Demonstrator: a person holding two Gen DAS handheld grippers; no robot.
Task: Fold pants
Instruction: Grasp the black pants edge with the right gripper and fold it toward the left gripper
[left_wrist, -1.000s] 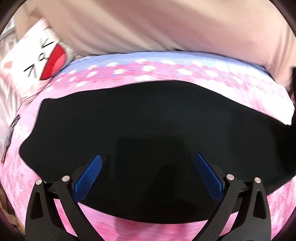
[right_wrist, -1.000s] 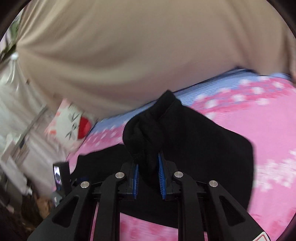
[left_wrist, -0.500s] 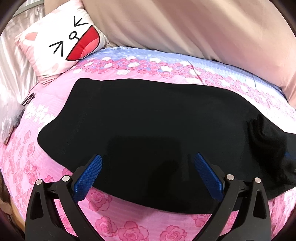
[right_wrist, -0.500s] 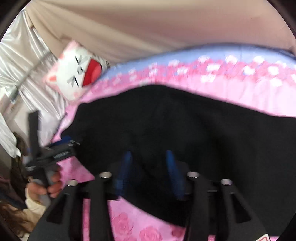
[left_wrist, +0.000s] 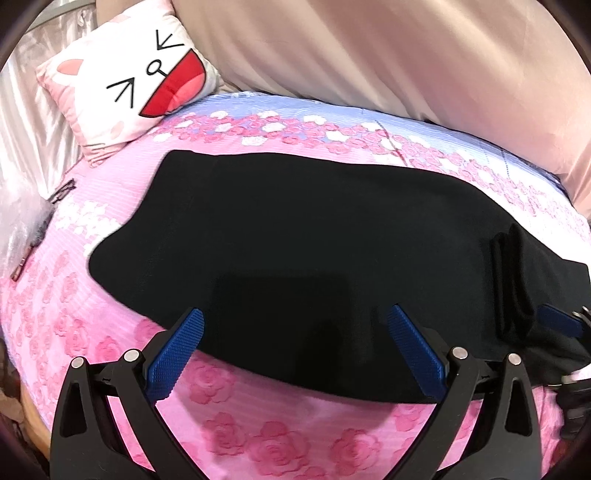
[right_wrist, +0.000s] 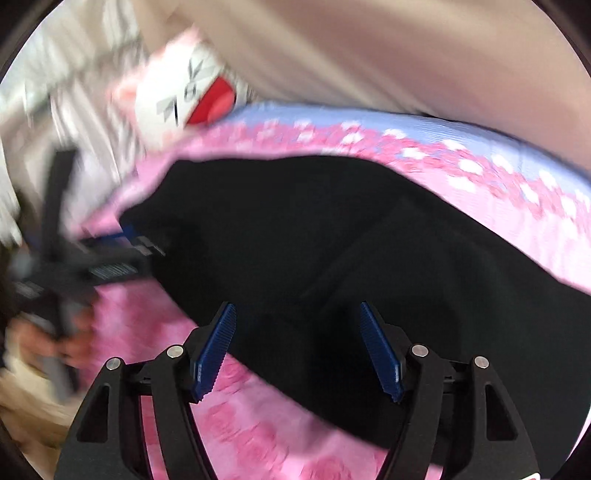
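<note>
The black pants (left_wrist: 314, 236) lie flat across the pink flowered bed, folded lengthwise, with a bunched fold (left_wrist: 517, 280) at their right end. My left gripper (left_wrist: 295, 317) is open and empty, just above the pants' near edge. My right gripper (right_wrist: 297, 314) is open and empty over the pants (right_wrist: 332, 240) near their front edge. The right gripper's blue pad also shows at the right edge of the left wrist view (left_wrist: 559, 319), beside the bunched fold. The left gripper shows blurred at the left of the right wrist view (right_wrist: 122, 254).
A white cat-face cushion (left_wrist: 133, 81) leans at the bed's far left corner. A beige curtain (left_wrist: 388, 55) hangs behind the bed. The pink flowered bedsheet (left_wrist: 258, 424) shows in front of the pants. Shiny silver fabric (left_wrist: 22, 122) and small dark items (left_wrist: 40, 221) lie at the left.
My right gripper carried the pants' end over, lowered it, and opened, letting the cloth go. The left gripper stayed open, and its view tilted down toward the bed.
</note>
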